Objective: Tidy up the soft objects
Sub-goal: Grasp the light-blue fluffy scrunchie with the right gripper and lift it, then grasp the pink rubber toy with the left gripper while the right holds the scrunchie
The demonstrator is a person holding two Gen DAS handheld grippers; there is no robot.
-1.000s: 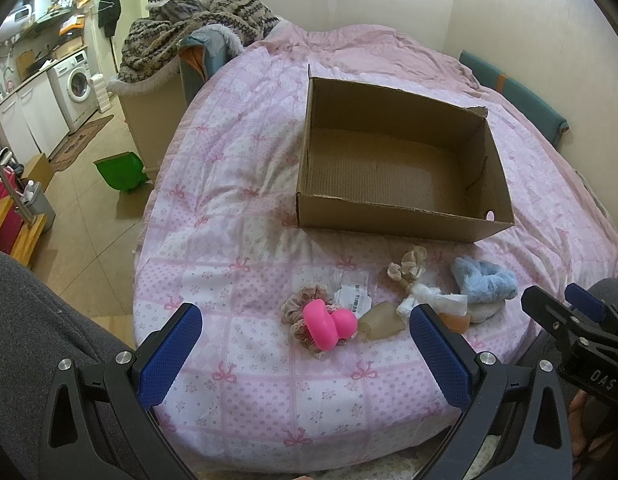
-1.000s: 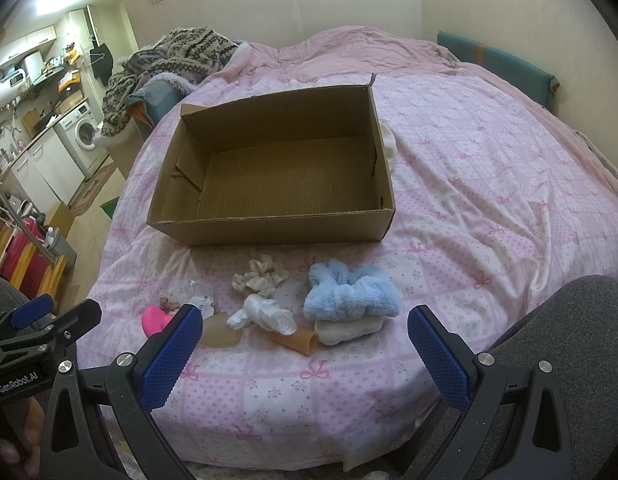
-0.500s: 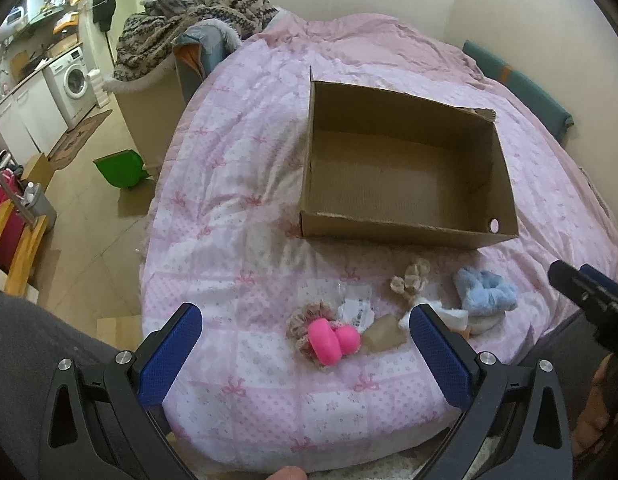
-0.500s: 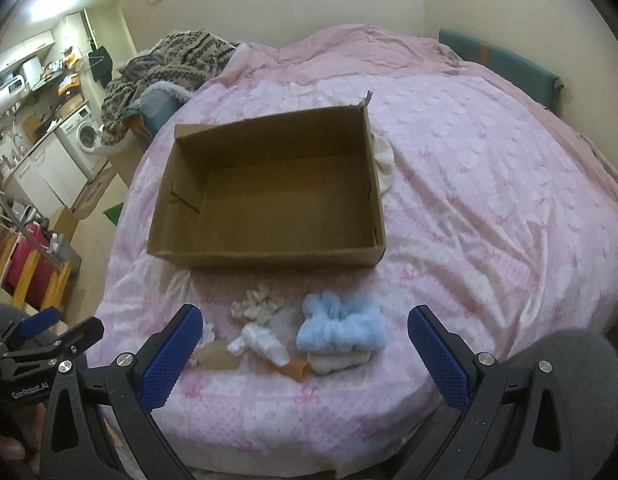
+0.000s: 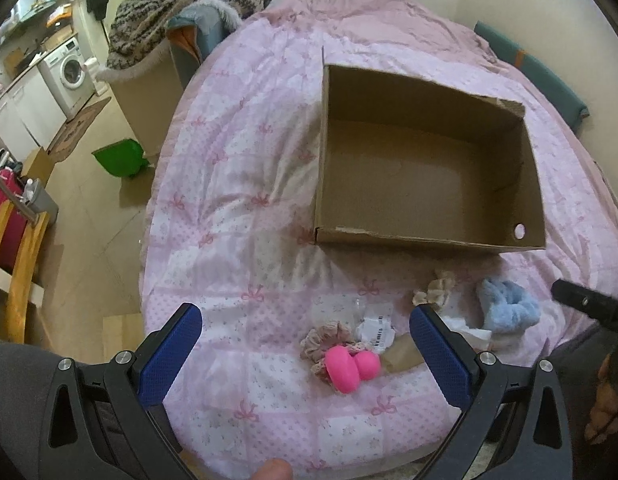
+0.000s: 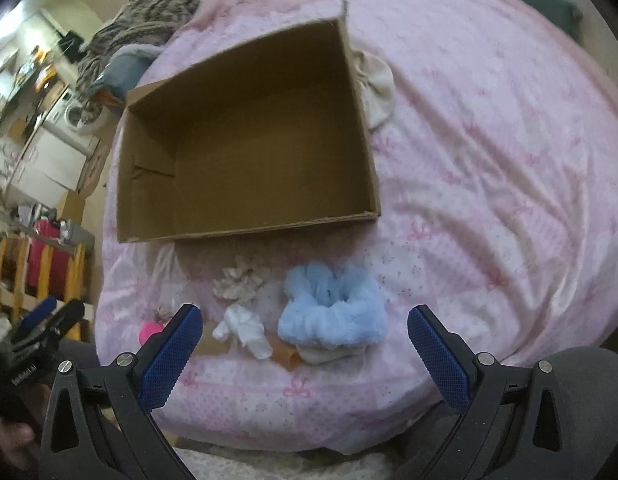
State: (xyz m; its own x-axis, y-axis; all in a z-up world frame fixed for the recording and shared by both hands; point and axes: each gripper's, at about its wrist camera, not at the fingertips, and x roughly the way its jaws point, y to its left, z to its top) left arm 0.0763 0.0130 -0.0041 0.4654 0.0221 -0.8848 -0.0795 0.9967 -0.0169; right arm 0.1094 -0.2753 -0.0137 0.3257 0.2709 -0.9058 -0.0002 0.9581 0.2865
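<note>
An empty cardboard box (image 5: 425,236) (image 6: 245,232) sits open on the pink bed. Near the bed's front edge lie a pink squishy toy (image 5: 347,368) (image 6: 149,330) on a lacy scrunchie (image 5: 321,340), a fluffy blue scrunchie (image 5: 505,308) (image 6: 333,308), a beige scrunchie (image 5: 437,292) (image 6: 239,282), a white cloth piece (image 6: 245,328) and a tan piece (image 5: 403,354). My left gripper (image 5: 305,350) is open and empty above the bed's front edge, near the pink toy. My right gripper (image 6: 305,350) is open and empty, held above the blue scrunchie.
A cream cloth (image 6: 375,84) lies behind the box's right wall. A pile of blankets (image 5: 189,8) sits at the bed's far left. The floor on the left holds a green bin (image 5: 119,158) and a washing machine (image 5: 71,70). A paper label (image 5: 377,326) lies by the toy.
Both grippers have risen and tilted down, so the box and the soft items are seen more from above. Nothing on the bed has moved.
</note>
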